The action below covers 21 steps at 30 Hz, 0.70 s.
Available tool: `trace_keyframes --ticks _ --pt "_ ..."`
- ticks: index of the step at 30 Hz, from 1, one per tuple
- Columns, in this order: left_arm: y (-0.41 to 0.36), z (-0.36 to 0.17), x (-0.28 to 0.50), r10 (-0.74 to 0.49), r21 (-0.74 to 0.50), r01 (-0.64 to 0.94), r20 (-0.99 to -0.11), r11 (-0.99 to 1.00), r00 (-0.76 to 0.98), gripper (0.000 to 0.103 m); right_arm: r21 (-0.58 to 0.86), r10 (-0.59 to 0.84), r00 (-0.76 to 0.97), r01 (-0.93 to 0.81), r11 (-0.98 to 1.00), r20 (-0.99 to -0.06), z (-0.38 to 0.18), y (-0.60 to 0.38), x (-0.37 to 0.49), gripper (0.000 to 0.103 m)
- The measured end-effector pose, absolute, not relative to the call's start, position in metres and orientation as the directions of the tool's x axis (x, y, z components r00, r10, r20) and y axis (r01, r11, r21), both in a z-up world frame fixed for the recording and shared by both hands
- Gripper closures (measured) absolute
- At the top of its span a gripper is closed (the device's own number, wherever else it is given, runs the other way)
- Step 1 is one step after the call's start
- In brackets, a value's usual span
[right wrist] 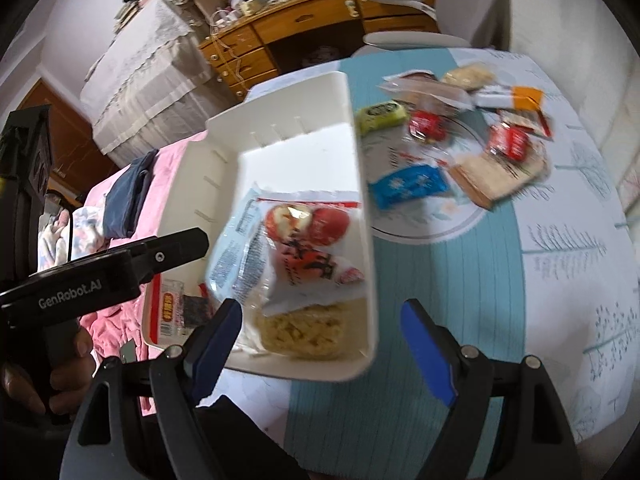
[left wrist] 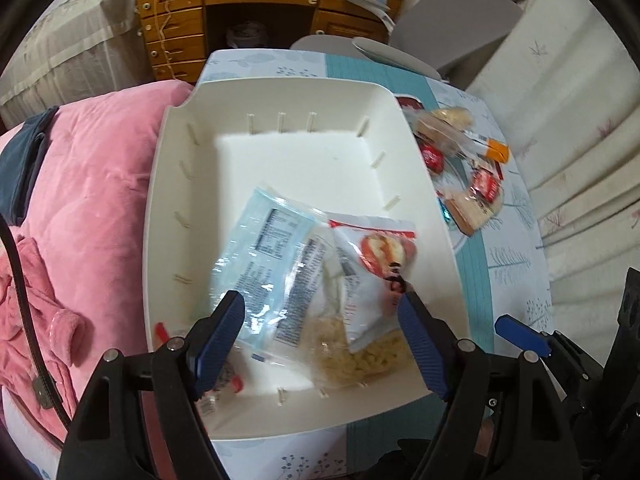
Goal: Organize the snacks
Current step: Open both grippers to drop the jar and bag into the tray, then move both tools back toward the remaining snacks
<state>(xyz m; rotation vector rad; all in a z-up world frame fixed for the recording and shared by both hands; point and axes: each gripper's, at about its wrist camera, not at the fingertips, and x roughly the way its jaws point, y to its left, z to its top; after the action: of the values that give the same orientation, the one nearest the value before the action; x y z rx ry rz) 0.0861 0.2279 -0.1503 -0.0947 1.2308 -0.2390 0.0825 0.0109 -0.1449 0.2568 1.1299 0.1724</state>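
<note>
Covering most of the scene, the tabletop (right wrist: pixel 500 280) wears a blue-and-white patterned cloth, with a pink bed (left wrist: pixel 92 200) at its left side. On the tabletop sits a white bin (left wrist: pixel 304 92), the largest of the task's things, and it is only partly filled: a clear blue-tinted packet (left wrist: pixel 264 248) and a white packet with red fruit (right wrist: pixel 308 240) lie overlapping near its near wall, on top of a bag of pale yellow pieces (right wrist: pixel 304 332), with a small red-labelled snack (right wrist: pixel 170 312) in the near left corner. Much is left, I judge: on a round plate (right wrist: pixel 420 232) to the right of the bin a scatter of snacks waits, among them a tan cracker pack (right wrist: pixel 496 176), a blue packet (right wrist: pixel 408 184), a green one (right wrist: pixel 380 114), two small red ones (right wrist: pixel 506 142) and an orange-ended wrapper (right wrist: pixel 528 96). The left tongs (left wrist: pixel 320 344) hover over the packets in the bin, jaws spread wide and gripping nothing; whether the tips brush the packets I cannot tell. The right tongs (right wrist: pixel 320 344) likewise stand released and empty, above the bin's near right corner and the bare cloth beside it.
</note>
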Motion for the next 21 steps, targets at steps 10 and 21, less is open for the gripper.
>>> trace_keyframes --ticks 10,21 --pt "0.185 -0.136 0.087 -0.258 -0.199 0.205 -0.911 0.958 0.323 0.025 0.313 0.242 0.411 0.115 0.943 -0.879 -0.149 -0.041 0.075 0.021" --pt "0.105 -0.105 0.106 -0.251 -0.147 0.329 -0.920 0.933 0.302 0.025 0.382 0.288 0.375 0.206 0.901 -0.881 -0.162 -0.101 0.080 0.021"
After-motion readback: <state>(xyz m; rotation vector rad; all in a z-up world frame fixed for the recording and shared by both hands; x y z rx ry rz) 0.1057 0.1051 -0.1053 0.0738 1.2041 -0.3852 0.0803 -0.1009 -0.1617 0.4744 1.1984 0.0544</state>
